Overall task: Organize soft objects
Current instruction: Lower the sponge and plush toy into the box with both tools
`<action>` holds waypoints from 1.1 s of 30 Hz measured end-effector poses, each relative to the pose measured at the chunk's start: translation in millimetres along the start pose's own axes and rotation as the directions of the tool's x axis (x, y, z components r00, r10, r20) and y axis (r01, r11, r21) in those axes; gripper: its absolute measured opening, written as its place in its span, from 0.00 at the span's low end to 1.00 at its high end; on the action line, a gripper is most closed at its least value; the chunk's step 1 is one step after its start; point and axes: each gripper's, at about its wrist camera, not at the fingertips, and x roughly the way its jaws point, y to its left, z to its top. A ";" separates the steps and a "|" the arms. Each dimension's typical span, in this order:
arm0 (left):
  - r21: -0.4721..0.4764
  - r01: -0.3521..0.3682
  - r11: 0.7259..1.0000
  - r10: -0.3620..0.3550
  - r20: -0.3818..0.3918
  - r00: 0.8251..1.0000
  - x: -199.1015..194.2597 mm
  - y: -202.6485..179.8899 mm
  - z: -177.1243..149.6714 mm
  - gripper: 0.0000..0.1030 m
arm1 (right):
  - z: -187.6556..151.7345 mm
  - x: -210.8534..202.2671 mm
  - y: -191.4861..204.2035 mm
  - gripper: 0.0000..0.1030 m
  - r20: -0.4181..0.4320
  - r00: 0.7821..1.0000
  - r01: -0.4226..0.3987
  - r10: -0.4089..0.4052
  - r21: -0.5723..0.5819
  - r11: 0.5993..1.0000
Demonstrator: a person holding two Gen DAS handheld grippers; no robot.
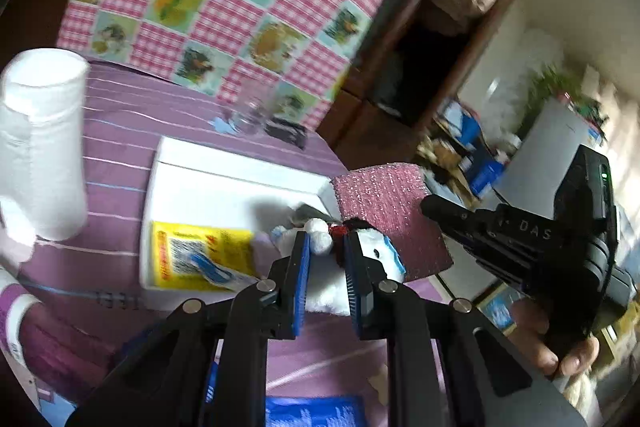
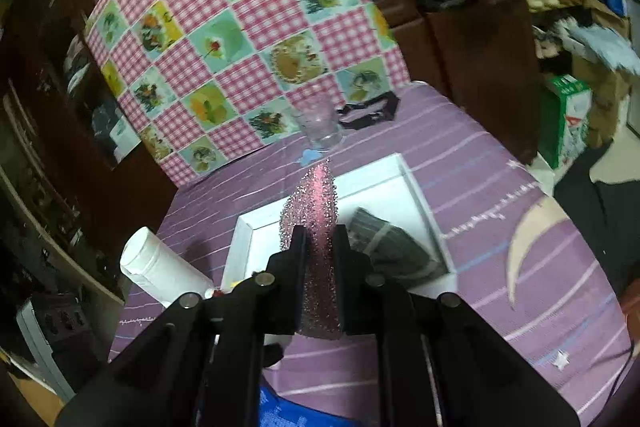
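Note:
My left gripper (image 1: 327, 247) is shut on a white plush toy (image 1: 372, 247) with black and red marks, held over the near corner of a white tray (image 1: 240, 167). My right gripper (image 2: 320, 235) is shut on a pink glittery sponge (image 2: 316, 199), held edge-on above the same tray (image 2: 416, 187). In the left wrist view the sponge (image 1: 384, 199) shows flat beside the toy, with the right gripper's body (image 1: 540, 239) to the right. A folded grey cloth (image 2: 384, 247) lies in the tray. A yellow packet (image 1: 200, 255) lies in the tray's near-left corner.
A white paper roll (image 1: 44, 143) (image 2: 160, 263) stands left of the tray on the purple striped tablecloth (image 2: 520, 267). A clear glass (image 2: 320, 127) and a black strap (image 2: 372, 111) sit at the back. A pink checked cloth (image 2: 240, 39) hangs behind. A blue packet (image 1: 312, 411) lies near.

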 end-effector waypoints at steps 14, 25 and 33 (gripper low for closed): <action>-0.077 -0.287 0.955 0.291 0.053 0.955 19.2 37.6 -2.0 0.15 | -13.5 70.2 -13.9 0.14 -0.024 0.999 0.025 -0.023 0.071 0.997; 0.014 -0.470 0.883 0.469 0.039 0.882 43.9 34.5 -11.3 0.15 | -19.6 91.5 -22.7 0.14 -0.098 0.988 -0.109 0.123 0.142 0.984; -0.017 -0.527 0.850 0.527 0.020 0.849 54.6 45.2 -10.6 0.20 | -29.1 108.0 -23.1 0.14 -0.098 0.995 -0.004 0.013 0.084 0.996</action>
